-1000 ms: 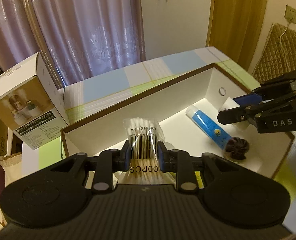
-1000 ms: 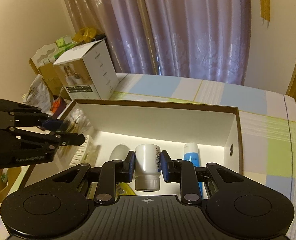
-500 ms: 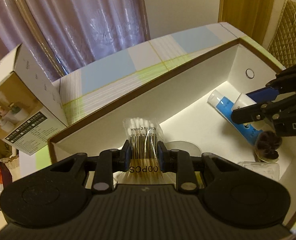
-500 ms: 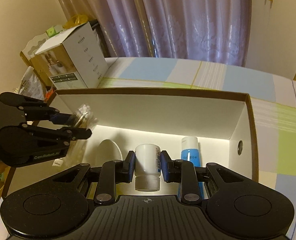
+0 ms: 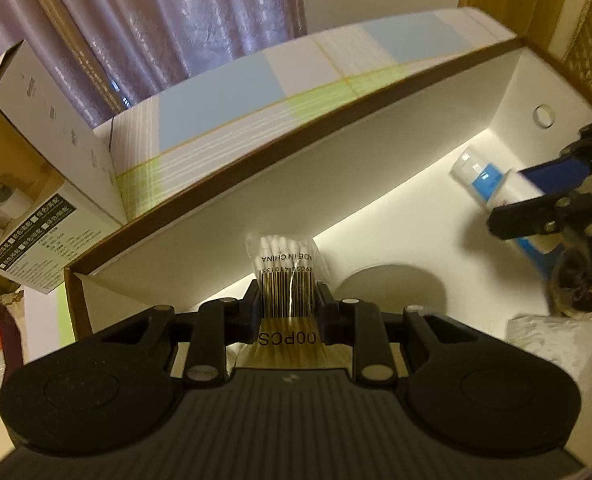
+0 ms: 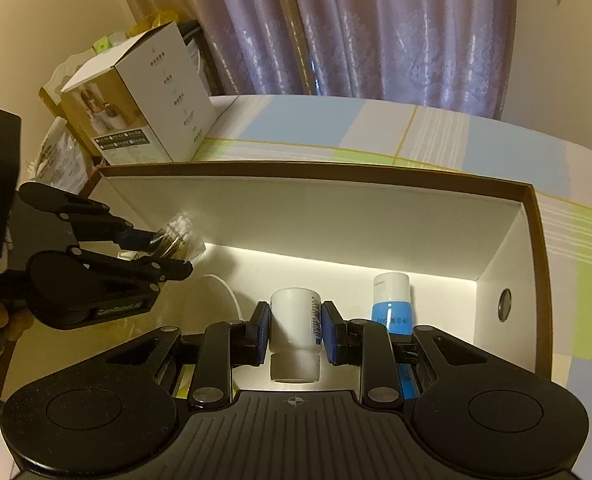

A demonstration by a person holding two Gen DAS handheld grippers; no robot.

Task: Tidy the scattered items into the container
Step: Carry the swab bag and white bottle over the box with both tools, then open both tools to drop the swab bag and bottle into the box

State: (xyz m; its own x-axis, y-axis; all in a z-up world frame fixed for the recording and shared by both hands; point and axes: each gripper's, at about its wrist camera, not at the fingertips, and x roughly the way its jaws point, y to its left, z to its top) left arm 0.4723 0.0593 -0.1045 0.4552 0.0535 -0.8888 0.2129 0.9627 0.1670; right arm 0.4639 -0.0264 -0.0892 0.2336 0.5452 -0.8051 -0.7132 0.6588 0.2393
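My left gripper (image 5: 287,300) is shut on a clear bag of cotton swabs (image 5: 285,276), held inside the left end of the white, brown-rimmed box (image 5: 296,168). From the right wrist view the left gripper (image 6: 163,256) shows with the swab bag (image 6: 175,236) between its fingers. My right gripper (image 6: 296,330) is shut on a white bottle (image 6: 295,320), cap toward the camera, low over the box (image 6: 316,216) floor. In the left wrist view the right gripper (image 5: 536,200) sits at the box's right end. A blue-and-white tube (image 6: 390,300) lies on the floor beside the bottle.
A round white disc (image 5: 392,290), a dark flower-shaped item (image 5: 574,292) and a clear packet (image 5: 552,336) lie in the box. A tall printed carton (image 6: 139,96) stands on the checked tablecloth (image 6: 376,128) beyond the box's left corner. Curtains hang behind.
Both grippers have sunk deeper into the box with their loads. The left one moved forward and down with the swabs; the right one lowered the bottle toward the floor beside the tube.
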